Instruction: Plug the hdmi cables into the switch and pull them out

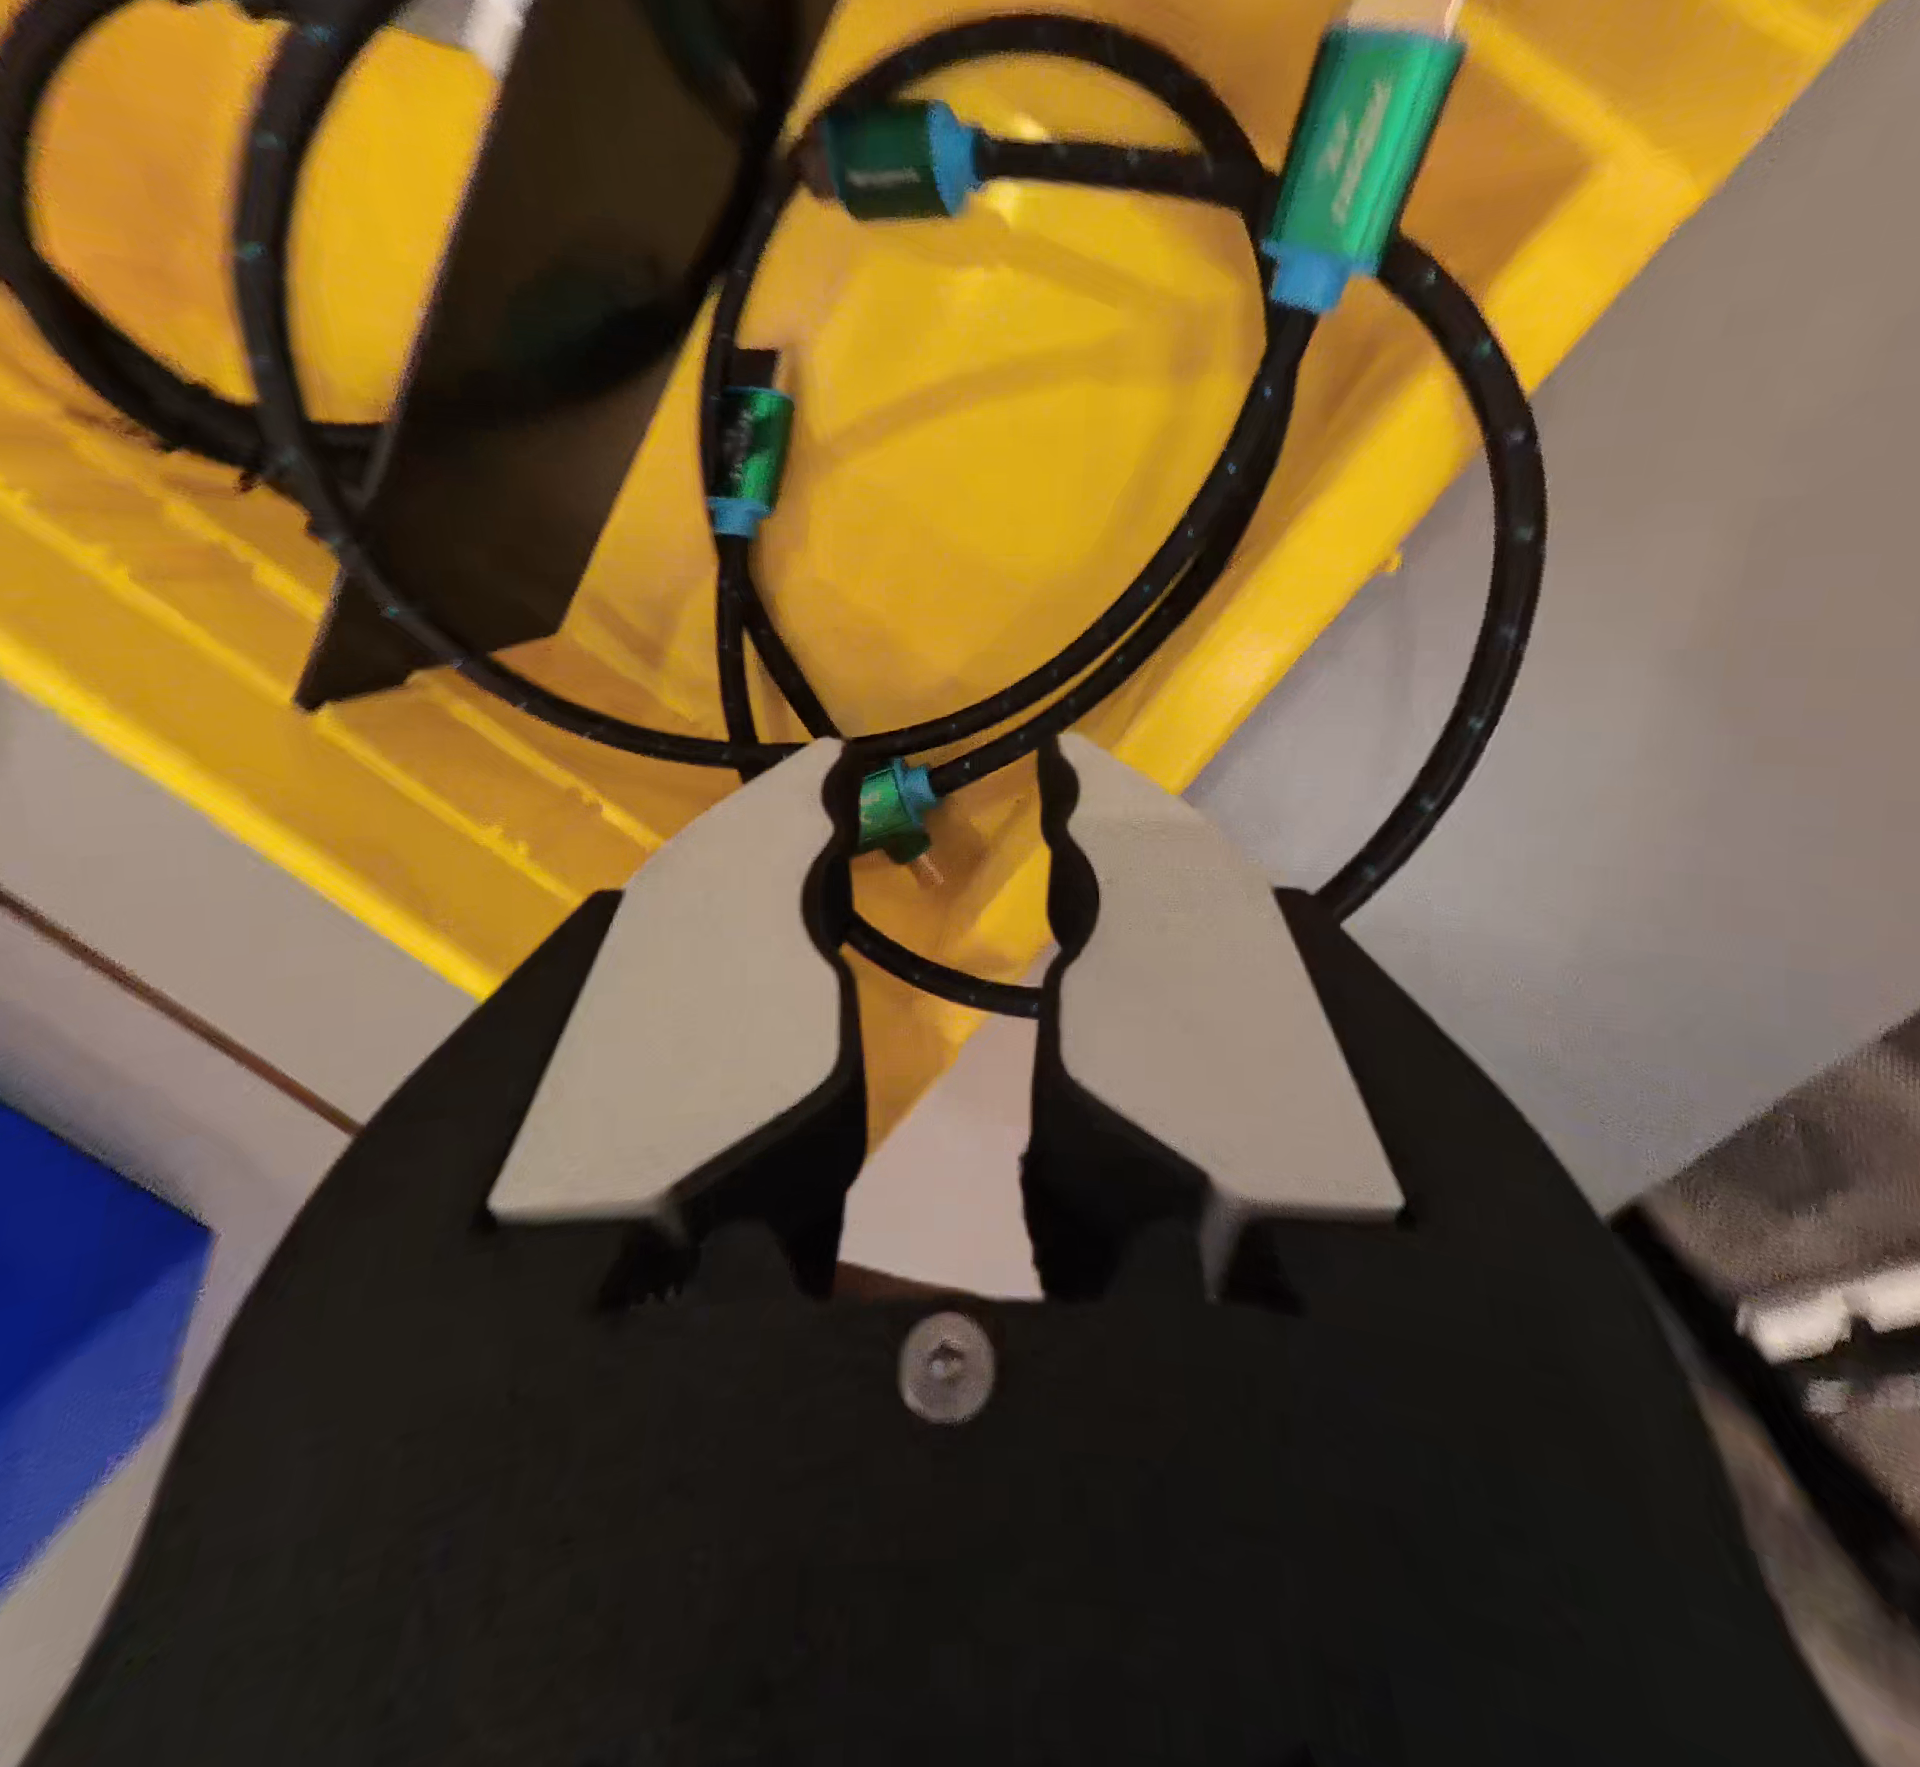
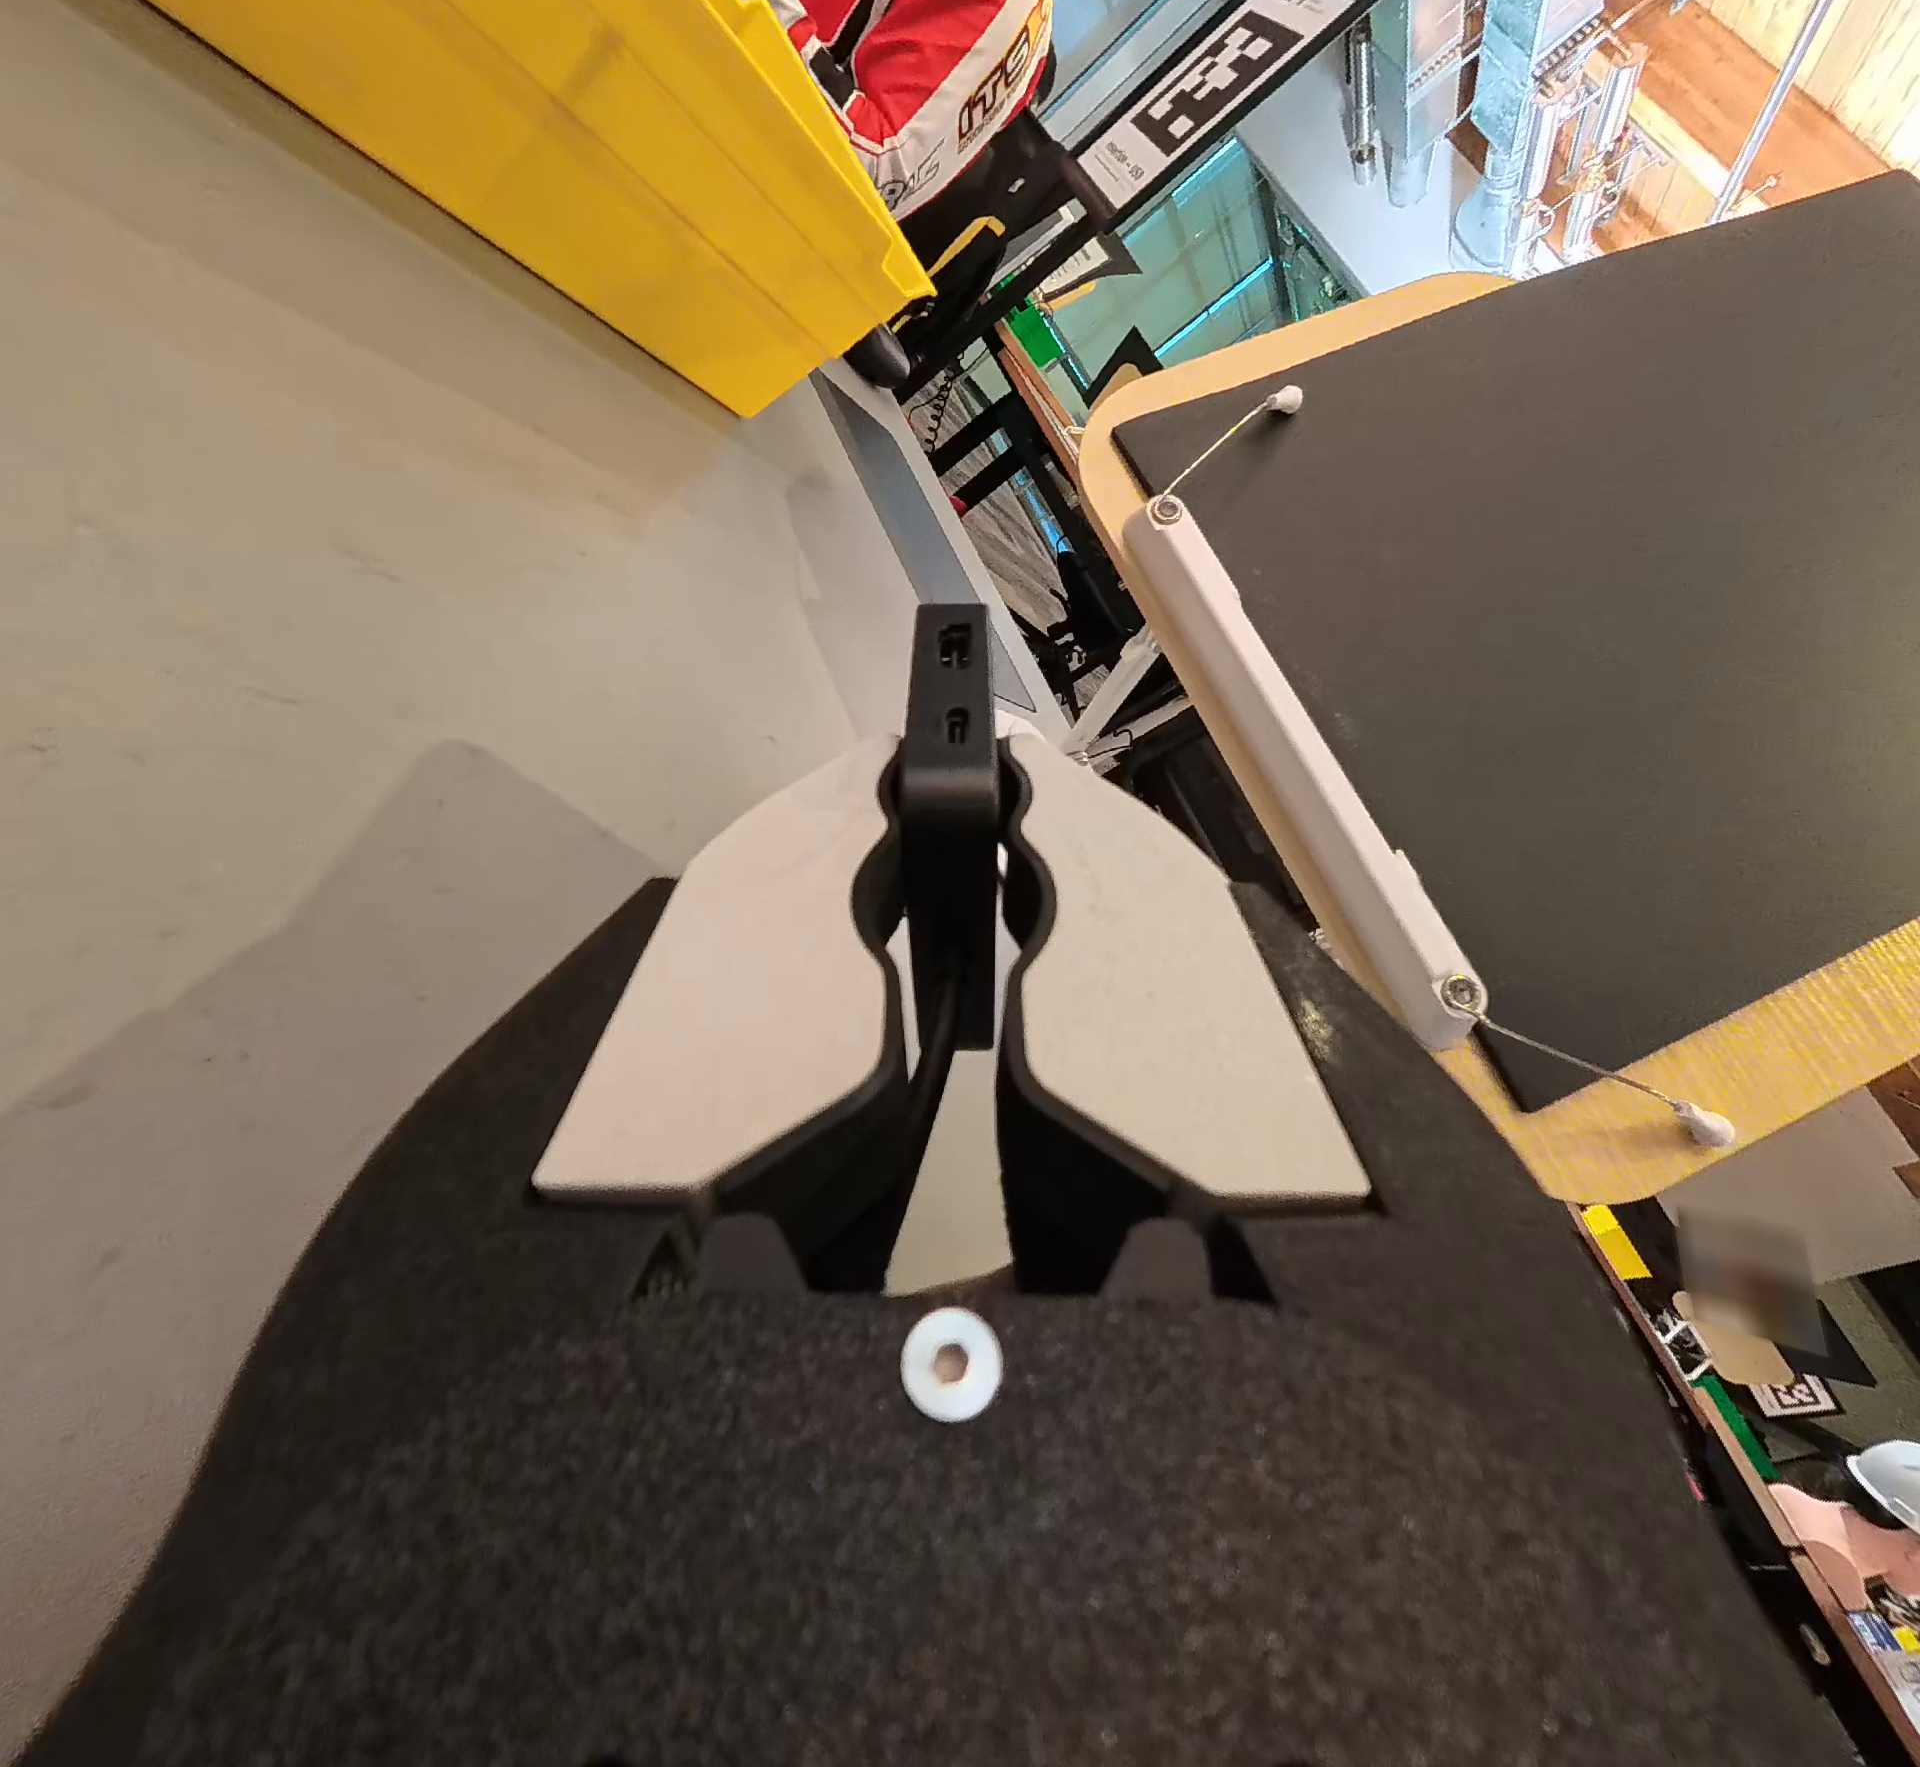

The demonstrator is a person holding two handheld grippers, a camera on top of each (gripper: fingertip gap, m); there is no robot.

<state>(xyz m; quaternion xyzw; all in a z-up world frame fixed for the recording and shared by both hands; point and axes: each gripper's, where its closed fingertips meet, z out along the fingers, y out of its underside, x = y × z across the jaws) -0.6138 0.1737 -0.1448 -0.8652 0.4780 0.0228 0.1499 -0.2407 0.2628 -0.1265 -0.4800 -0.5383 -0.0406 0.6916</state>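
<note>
In the left wrist view, several black braided HDMI cables (image 1: pixel 1496 512) with green plugs lie looped in a yellow bin (image 1: pixel 1039 470). One large green plug (image 1: pixel 1361 148) with a gold tip points up at the upper right. A small green plug (image 1: pixel 888 813) shows between my left fingers, below them. My left gripper (image 1: pixel 945 761) is open and empty above the bin's near corner. In the right wrist view, my right gripper (image 2: pixel 948 761) is shut on the black switch (image 2: pixel 948 730), held on edge with its ports toward the camera. A black lead (image 2: pixel 935 1021) leaves its near end.
A black box (image 1: pixel 561 283) stands in the bin among the cables. The yellow bin (image 2: pixel 520 107) sits on a grey table (image 2: pixel 312 626) to the right gripper's upper left. A black board with a tan edge (image 2: pixel 1558 626) is to the right. A person in a red jacket (image 2: pixel 914 24) is behind. The left gripper's tips are roughly 40 cm from the right gripper's. From my left tips it is roughly 10 cm to the large green plug (image 1: pixel 1361 148); from my right, 30 cm.
</note>
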